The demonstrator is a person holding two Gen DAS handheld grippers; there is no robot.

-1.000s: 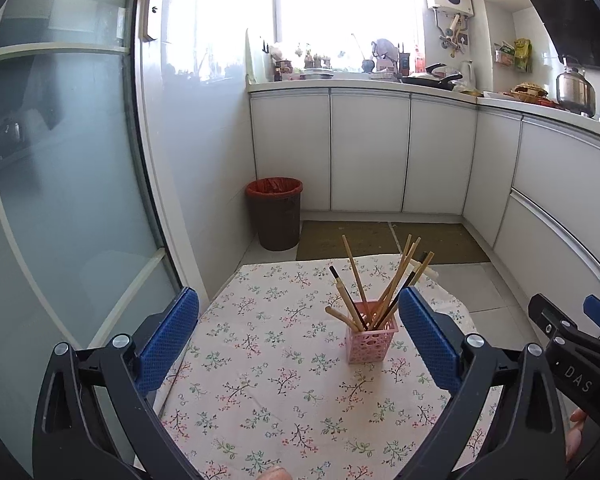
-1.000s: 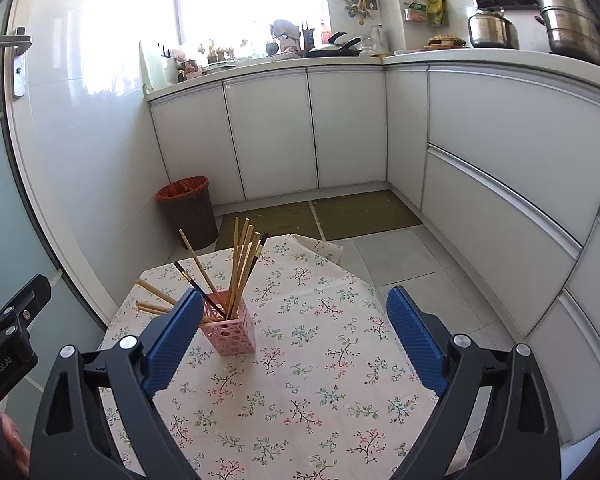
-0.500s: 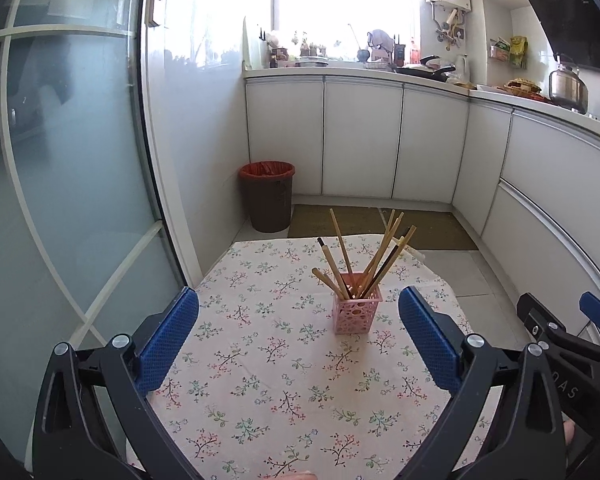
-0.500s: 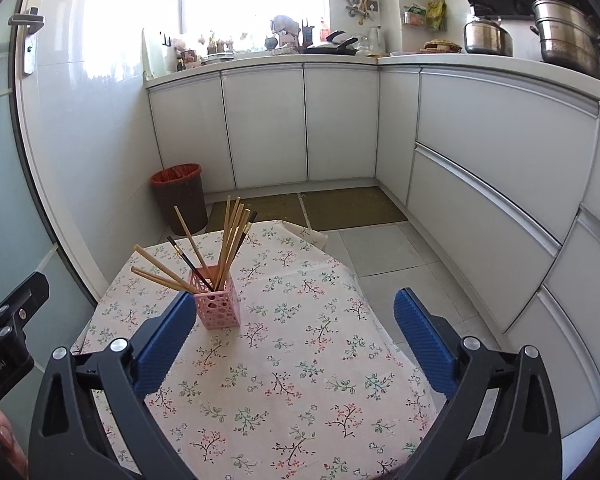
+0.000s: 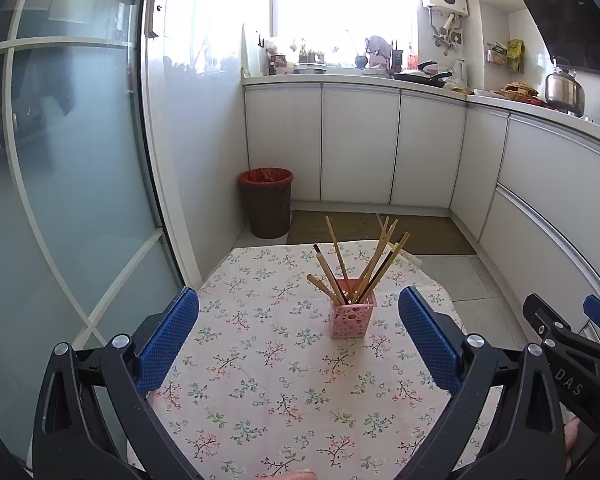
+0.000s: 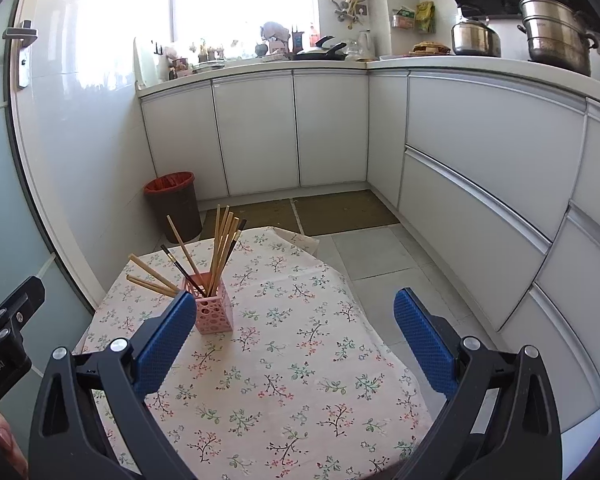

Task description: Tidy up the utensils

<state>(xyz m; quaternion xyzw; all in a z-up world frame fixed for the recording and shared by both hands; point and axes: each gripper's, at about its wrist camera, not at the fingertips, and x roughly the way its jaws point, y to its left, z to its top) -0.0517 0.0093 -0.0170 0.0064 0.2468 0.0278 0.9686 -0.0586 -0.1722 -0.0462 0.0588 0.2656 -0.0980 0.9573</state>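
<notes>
Both grippers hang above a tabletop [image 5: 260, 380] draped in a floral cloth, each with its blue fingers spread wide and nothing between them. The left gripper [image 5: 298, 340] faces a pink perforated holder [image 5: 350, 316] that stands upright toward the far middle of the tabletop, well apart from its fingers. A bundle of chopsticks [image 5: 360, 264] fans out of the holder, most of them pale wood and at least one dark; their lower ends are hidden inside it, and where they cross I cannot count them exactly. From the right wrist view the right gripper [image 6: 288, 336] sits to the right of the holder [image 6: 215, 312], and its left finger [image 6: 162, 344] covers the holder's near lower corner, so whether they touch cannot be told. Only an edge of each gripper shows in the other's view, cut off by the frame, along with a sliver of a hand [image 5: 572, 436] at the border. A brown bin [image 5: 266, 202] stands on the floor beyond the tabletop. Items on the far kitchen counter are washed out by window glare and hard to identify.
</notes>
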